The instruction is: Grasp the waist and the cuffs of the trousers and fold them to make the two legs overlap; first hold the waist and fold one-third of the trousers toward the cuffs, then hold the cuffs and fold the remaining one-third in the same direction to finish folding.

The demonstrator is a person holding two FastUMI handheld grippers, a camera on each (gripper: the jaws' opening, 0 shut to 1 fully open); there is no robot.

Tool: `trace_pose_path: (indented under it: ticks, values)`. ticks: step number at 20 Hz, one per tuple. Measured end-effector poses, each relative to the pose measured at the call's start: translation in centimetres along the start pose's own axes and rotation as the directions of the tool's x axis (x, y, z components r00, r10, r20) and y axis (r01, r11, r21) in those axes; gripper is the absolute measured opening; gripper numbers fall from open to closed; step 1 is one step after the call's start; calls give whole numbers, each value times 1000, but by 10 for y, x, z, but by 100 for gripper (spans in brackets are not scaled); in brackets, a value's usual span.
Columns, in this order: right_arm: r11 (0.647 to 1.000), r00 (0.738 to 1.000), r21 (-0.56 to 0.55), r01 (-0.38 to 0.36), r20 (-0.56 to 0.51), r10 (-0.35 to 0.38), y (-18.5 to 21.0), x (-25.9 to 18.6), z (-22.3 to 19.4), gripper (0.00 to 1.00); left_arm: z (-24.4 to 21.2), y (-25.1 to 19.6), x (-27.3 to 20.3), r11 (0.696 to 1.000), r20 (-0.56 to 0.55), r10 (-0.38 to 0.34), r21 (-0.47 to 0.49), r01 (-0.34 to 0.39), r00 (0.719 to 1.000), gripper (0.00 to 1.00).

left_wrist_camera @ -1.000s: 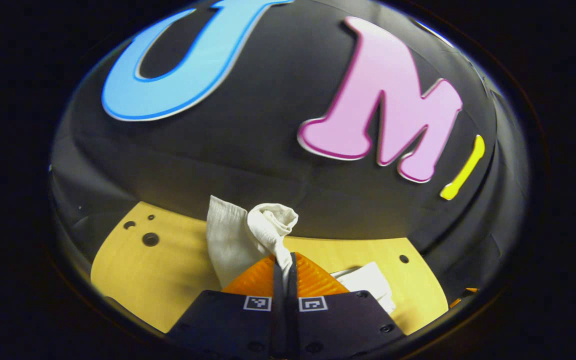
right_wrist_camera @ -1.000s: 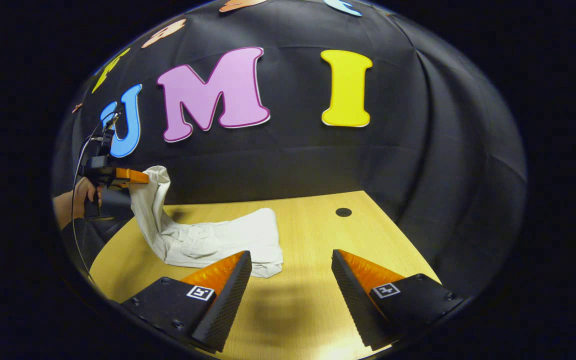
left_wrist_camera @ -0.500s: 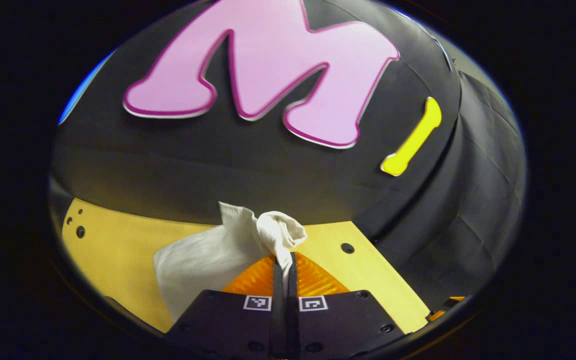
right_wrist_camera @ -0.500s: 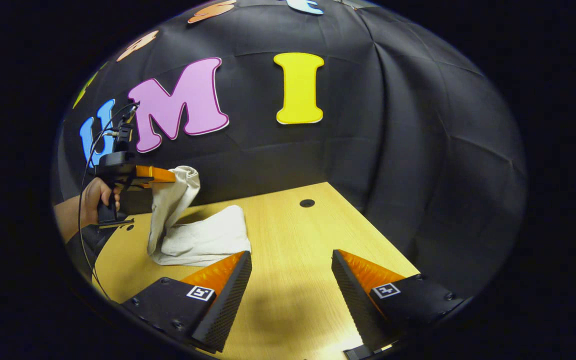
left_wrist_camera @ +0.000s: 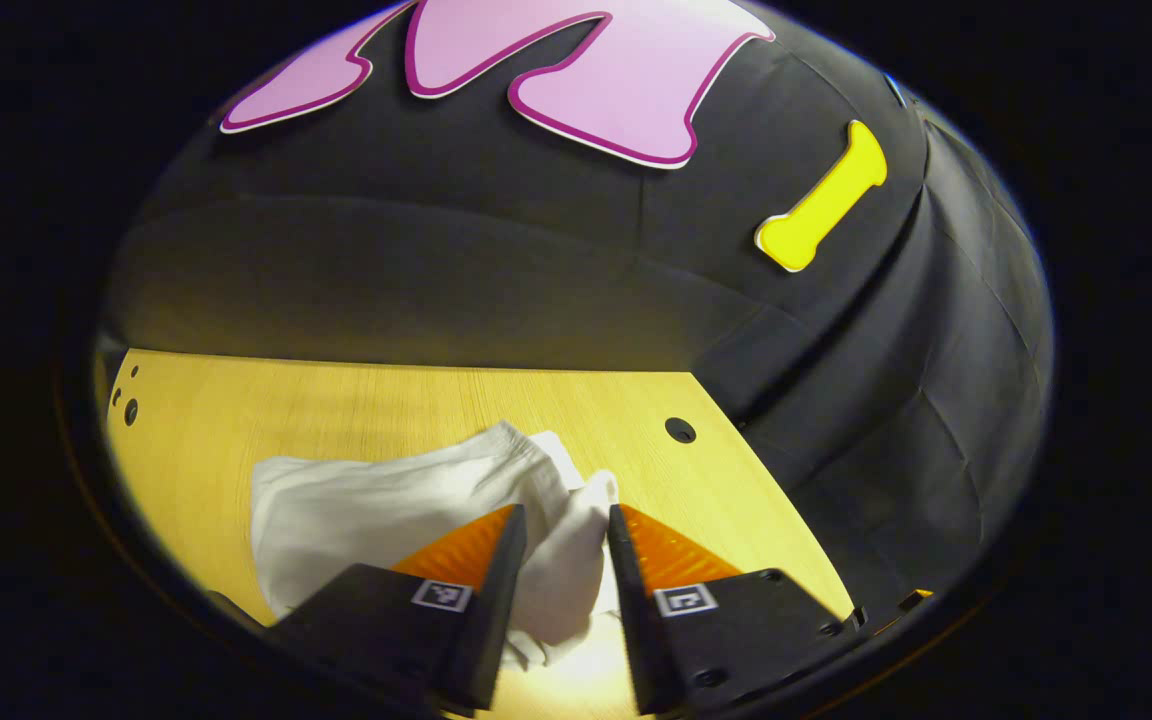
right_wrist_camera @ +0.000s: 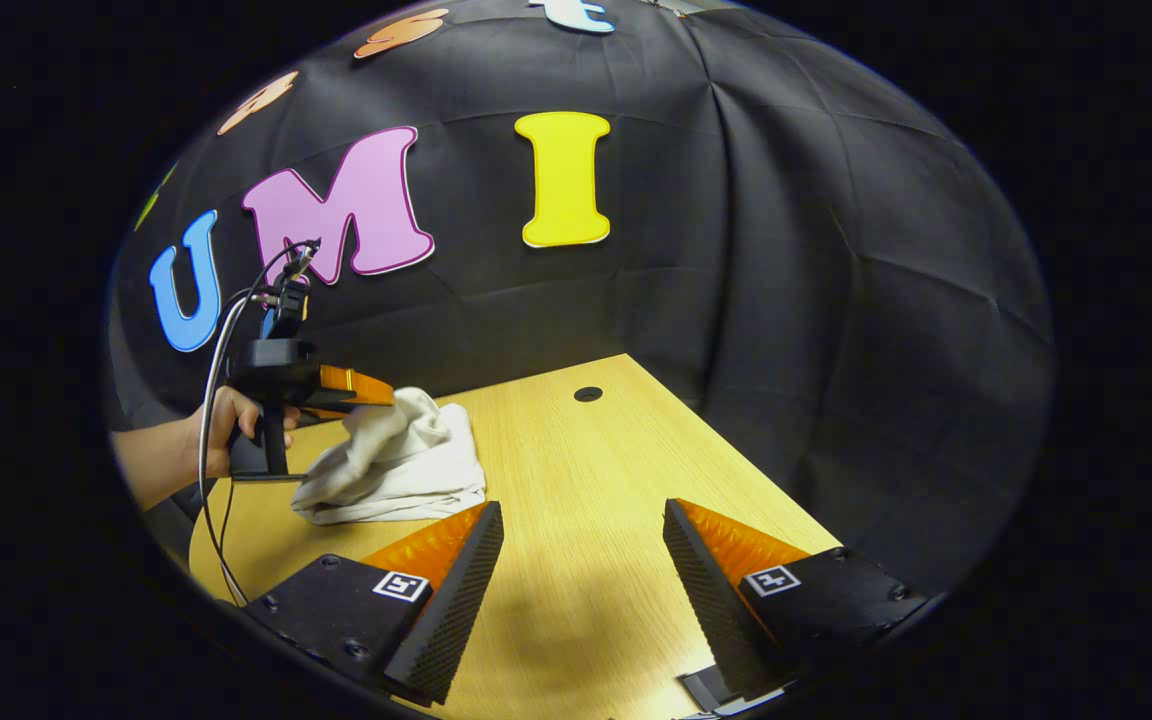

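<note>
Table [right_wrist_camera: 576,480]: light wood, cable holes near its far edge, nothing on it blocks the fold
Trousers [left_wrist_camera: 376,515]: pale, soft and light, bunched in a loose stack at the table's left part; likely to slump and slide, so best gripped at a thick hem or band edge
Left gripper [left_wrist_camera: 564,540]: jaws apart, a cloth ridge between them, unpinched
Right gripper [right_wrist_camera: 584,545]: jaws wide apart, holding nothing, over bare wood beside the trousers
Hand [right_wrist_camera: 226,420]: holds the left gripper's grip
</note>
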State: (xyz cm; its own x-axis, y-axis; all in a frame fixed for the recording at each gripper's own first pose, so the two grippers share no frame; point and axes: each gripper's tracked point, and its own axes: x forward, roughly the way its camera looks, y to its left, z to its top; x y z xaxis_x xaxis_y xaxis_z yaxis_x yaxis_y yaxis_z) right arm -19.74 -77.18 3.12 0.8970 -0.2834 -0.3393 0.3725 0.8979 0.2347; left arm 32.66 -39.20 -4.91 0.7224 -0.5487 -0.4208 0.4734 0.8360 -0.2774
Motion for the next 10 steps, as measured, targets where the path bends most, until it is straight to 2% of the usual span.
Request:
trace_pose_path:
  ticks: [1, 2, 3, 6, 10]
  values:
    - [1000, 1000, -5, -2, 7, 2, 3, -3, 2, 98, -1, 4, -13, 1000, 9, 1, 3, -1, 1000, 75]
    - [1000, 1000, -13, -5, 13, 5, 7, -7, 4, 98, -3, 8, -26, 1000, 23, 9, 10, -9, 1000, 65]
    - [1000, 1000, -23, -9, 19, 10, 11, -13, 5, 98, -4, 14, -41, 999, 43, 27, 21, -28, 999, 90]
    - [998, 999, -52, -29, 24, 30, 28, -30, 6, 98, -12, 31, -100, 996, 121, 71, 40, -77, 990, 98]
    - [993, 994, -70, -96, 47, 100, 65, -67, 12, 98, -30, 46, -204, 990, 249, 110, 57, -128, 962, 97]
